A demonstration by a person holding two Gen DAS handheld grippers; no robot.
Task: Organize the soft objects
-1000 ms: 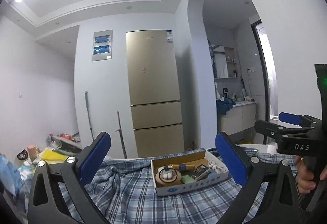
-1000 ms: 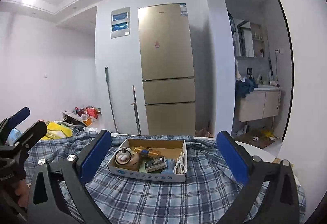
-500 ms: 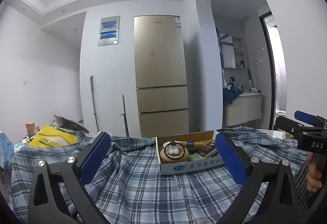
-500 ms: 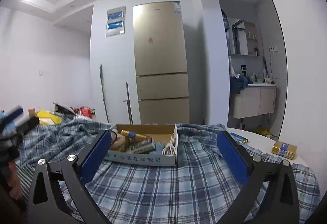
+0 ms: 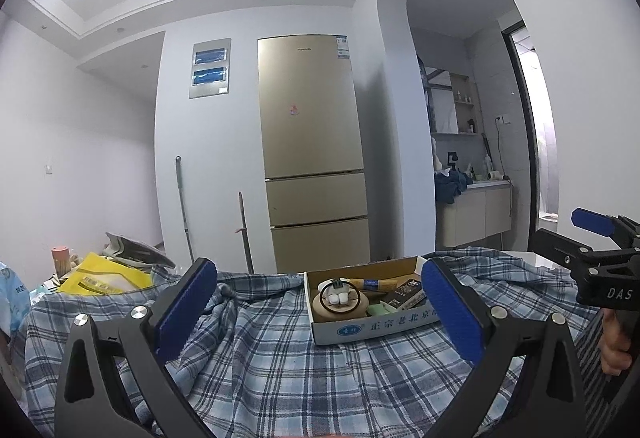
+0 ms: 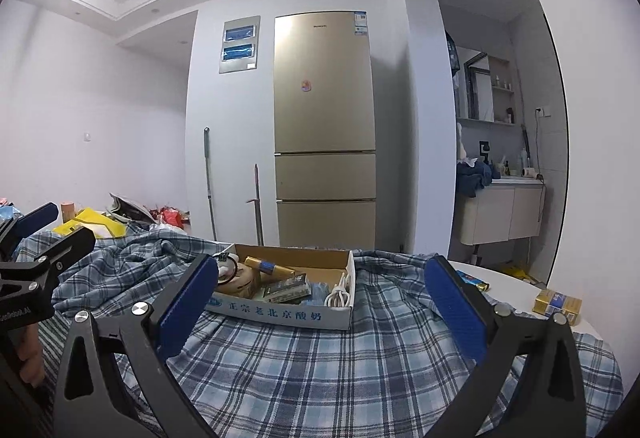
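A blue and white plaid shirt lies spread and rumpled over the table; it also shows in the right wrist view. My left gripper is open and empty just above the cloth. My right gripper is open and empty, also low over the cloth. Each gripper shows at the edge of the other's view: the right gripper at the right, the left gripper at the left.
An open cardboard box of small items sits on the shirt; the right wrist view shows it too. A small yellow box and a lighter lie on the white table at the right. Yellow bags are piled at the left. A fridge stands behind.
Both views have shifted: the box and shirt now sit slightly differently between the fingers, and both grippers have come a little closer to the cloth. Both grippers stay open.
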